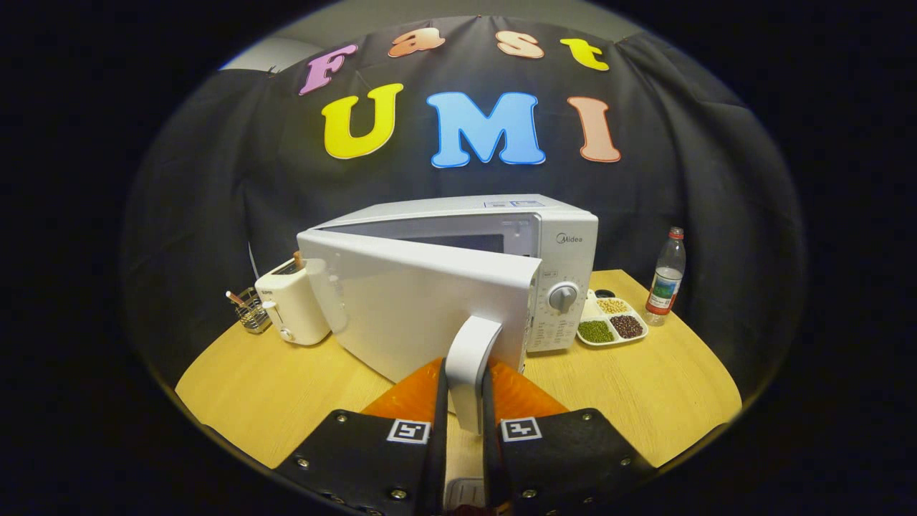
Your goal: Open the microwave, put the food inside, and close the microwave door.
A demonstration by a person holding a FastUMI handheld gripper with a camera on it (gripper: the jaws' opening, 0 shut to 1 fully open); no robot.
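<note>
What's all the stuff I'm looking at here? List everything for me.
microwave: one, white, middle of the table, door partly open
door handle: one, white, between the fingers
toaster: one, cream, beside the microwave's hinge side
wire basket: one, metal, beyond the toaster
divided tray: one, white, holding beans, beside the dial
bottle: one, clear, red cap, past the tray
orange item: one, under the handle, kind unclear
table: one, light wood
gripper: one, shut on door handle
</note>
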